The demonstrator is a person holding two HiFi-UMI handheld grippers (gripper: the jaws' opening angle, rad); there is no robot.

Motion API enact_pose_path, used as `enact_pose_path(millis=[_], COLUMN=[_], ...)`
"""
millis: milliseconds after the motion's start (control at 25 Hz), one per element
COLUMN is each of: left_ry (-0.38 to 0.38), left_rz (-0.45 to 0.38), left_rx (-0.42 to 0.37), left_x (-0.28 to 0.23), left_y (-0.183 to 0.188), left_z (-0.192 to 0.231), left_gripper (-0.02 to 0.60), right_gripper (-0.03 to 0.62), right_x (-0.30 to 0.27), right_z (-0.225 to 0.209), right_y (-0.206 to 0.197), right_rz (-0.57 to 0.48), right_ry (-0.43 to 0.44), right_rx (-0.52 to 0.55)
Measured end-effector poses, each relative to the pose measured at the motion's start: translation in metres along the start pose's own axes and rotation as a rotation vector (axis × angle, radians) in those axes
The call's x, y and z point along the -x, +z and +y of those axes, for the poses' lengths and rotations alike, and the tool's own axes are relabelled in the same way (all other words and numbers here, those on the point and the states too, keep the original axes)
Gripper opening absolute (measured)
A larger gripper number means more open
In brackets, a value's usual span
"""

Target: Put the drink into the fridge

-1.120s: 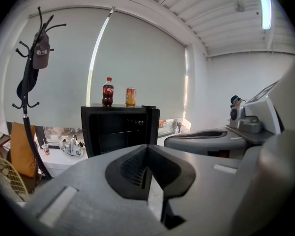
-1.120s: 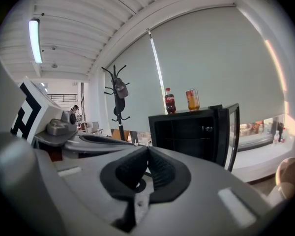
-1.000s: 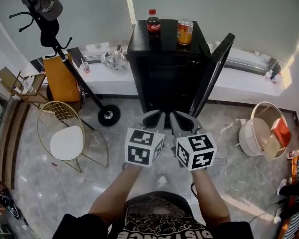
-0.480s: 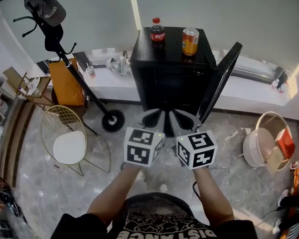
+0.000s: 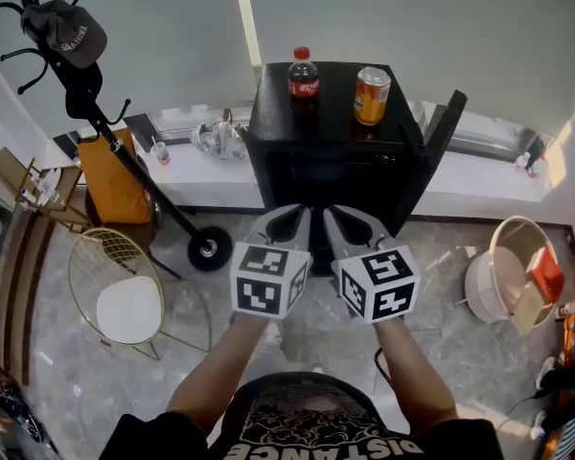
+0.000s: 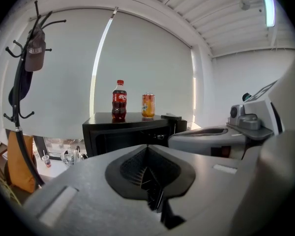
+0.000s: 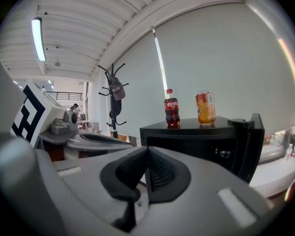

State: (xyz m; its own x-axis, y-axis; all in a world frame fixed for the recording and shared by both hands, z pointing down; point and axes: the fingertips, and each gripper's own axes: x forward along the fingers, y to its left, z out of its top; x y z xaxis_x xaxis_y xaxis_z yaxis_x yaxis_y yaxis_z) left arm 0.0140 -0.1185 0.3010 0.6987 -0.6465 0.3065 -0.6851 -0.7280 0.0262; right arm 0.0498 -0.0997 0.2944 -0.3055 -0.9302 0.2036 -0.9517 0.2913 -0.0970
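A small black fridge point(image 5: 331, 156) stands against the window wall with its door point(image 5: 439, 151) swung open to the right. On its top stand a cola bottle point(image 5: 303, 73) with a red cap and an orange can point(image 5: 372, 95). Both also show in the left gripper view, bottle point(image 6: 119, 100) and can point(image 6: 148, 105), and in the right gripper view, bottle point(image 7: 172, 108) and can point(image 7: 205, 108). My left gripper point(image 5: 295, 223) and right gripper point(image 5: 335, 223) are held side by side in front of the fridge, short of it. Both are shut and hold nothing.
A coat stand point(image 5: 77, 75) with a cap, an orange bag point(image 5: 110, 175) and a wire chair point(image 5: 125, 281) stand at the left. A white bin point(image 5: 508, 266) sits at the right. A low white ledge point(image 5: 196, 151) runs along the wall behind the fridge.
The view has shifted a little closer to the fridge, and the door now looks narrower, seen more edge-on. Both grippers stay shut and side by side.
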Motion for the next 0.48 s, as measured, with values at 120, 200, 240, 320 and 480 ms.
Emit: enact_pose_path(millis=[120, 200, 240, 320, 480], left_ry=[-0.022, -0.047, -0.06, -0.086, -0.138], left_rz=[-0.006, -0.01, -0.012, -0.012, -0.015], left_rx=[-0.009, -0.016, -0.022, -0.034, -0.059], left_x=[-0.012, -0.021, -0.025, -0.035, -0.053], left_y=[0.011, 0.02, 0.024, 0.032, 0.048], left_z=[0.021, 0.035, 0.041, 0.054, 0.08], left_gripper=[0.005, 0.005, 0.005, 0.005, 0.005], right_gripper=[0.002, 0.002, 0.003, 0.003, 0.018], right_x=[-0.021, -0.035, -0.042, -0.056, -0.084], right_z=[-0.007, -0.009, -0.011, -0.013, -0.022], right_y=[0.013, 0.024, 0.028, 0.037, 0.054], right_rz=[-0.017, -0.027, -0.031, -0.037, -0.04], right_ry=[-0.038, -0.063, -0.077, -0.103, -0.165], right_rx=[-0.005, -0.008, -0.007, -0.002, 0.002])
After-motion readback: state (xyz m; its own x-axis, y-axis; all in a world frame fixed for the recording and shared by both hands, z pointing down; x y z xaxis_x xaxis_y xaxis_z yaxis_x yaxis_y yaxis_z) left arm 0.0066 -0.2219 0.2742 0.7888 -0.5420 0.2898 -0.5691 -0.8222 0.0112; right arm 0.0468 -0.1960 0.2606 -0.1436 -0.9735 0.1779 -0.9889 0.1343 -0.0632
